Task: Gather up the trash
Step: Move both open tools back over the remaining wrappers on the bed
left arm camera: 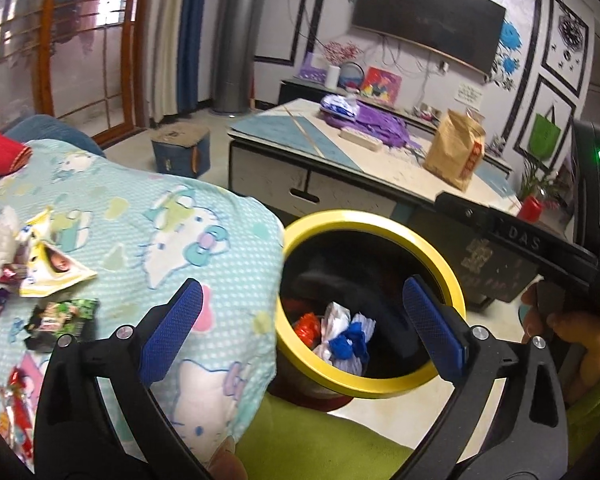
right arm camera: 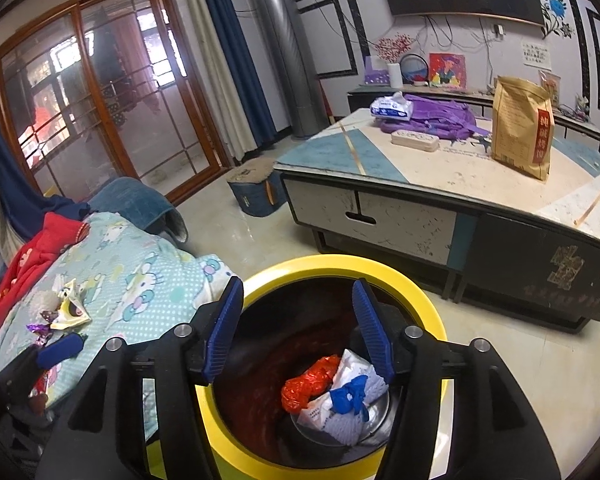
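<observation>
A yellow-rimmed trash bin (left arm camera: 440, 254) (right arm camera: 412, 280) stands on the floor beside a bed. Inside lie a red wrapper (right arm camera: 310, 386) and a white and blue wrapper (right arm camera: 348, 396); both show in the left wrist view too (left arm camera: 342, 338). My right gripper (right arm camera: 300, 332) is open and empty, right over the bin mouth. My left gripper (left arm camera: 302, 328) is open and empty, above the bed edge and the bin. Several wrappers lie on the light blue cartoon bedsheet (left arm camera: 148, 216): a yellow-white one (left arm camera: 50, 256) (right arm camera: 70, 304), a green-black one (left arm camera: 62, 318), a purple one (right arm camera: 40, 330).
A low table (right arm camera: 440, 184) behind the bin holds a brown paper bag (right arm camera: 522, 128), purple cloth (right arm camera: 436, 120) and a tissue pack (right arm camera: 392, 108). A blue stool (right arm camera: 254, 190) stands on the floor. Red clothing (right arm camera: 40, 248) lies on the bed. The other handheld gripper (left arm camera: 540, 240) is at right.
</observation>
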A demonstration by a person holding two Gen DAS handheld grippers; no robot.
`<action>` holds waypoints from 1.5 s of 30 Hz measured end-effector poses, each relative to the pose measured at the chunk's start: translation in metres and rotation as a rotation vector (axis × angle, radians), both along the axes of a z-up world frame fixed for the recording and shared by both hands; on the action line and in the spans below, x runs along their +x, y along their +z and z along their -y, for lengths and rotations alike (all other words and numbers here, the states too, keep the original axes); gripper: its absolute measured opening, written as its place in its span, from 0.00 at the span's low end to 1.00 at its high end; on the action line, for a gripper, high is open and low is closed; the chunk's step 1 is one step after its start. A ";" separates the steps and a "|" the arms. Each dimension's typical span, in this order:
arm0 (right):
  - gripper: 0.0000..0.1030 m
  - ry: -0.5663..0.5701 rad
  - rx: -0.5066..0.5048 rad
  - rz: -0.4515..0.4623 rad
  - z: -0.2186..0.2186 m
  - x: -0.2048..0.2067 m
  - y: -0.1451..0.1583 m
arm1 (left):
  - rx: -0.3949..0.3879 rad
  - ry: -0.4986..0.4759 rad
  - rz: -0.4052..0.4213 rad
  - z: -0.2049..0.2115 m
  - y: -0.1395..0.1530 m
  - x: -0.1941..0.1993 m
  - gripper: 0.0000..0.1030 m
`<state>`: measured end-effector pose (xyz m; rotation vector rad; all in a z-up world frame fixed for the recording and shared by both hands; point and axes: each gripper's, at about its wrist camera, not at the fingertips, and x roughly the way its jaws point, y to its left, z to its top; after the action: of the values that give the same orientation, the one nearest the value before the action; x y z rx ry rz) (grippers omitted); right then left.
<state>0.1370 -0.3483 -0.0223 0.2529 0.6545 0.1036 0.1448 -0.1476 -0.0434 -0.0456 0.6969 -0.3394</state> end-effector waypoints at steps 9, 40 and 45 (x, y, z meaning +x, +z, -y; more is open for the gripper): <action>0.57 0.063 -0.005 0.039 -0.022 -0.009 0.015 | -0.024 0.113 0.050 -0.035 0.019 -0.007 0.89; 0.63 0.373 -0.050 0.081 -0.149 -0.034 0.042 | -0.081 0.440 0.148 -0.162 0.048 -0.038 0.89; 0.63 0.417 -0.048 0.071 -0.172 -0.033 0.041 | -0.113 0.492 0.145 -0.186 0.049 -0.040 0.89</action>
<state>0.1042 -0.1762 0.0187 0.0631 0.6311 0.4941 0.1045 0.0384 0.0056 -0.2926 0.5015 0.0910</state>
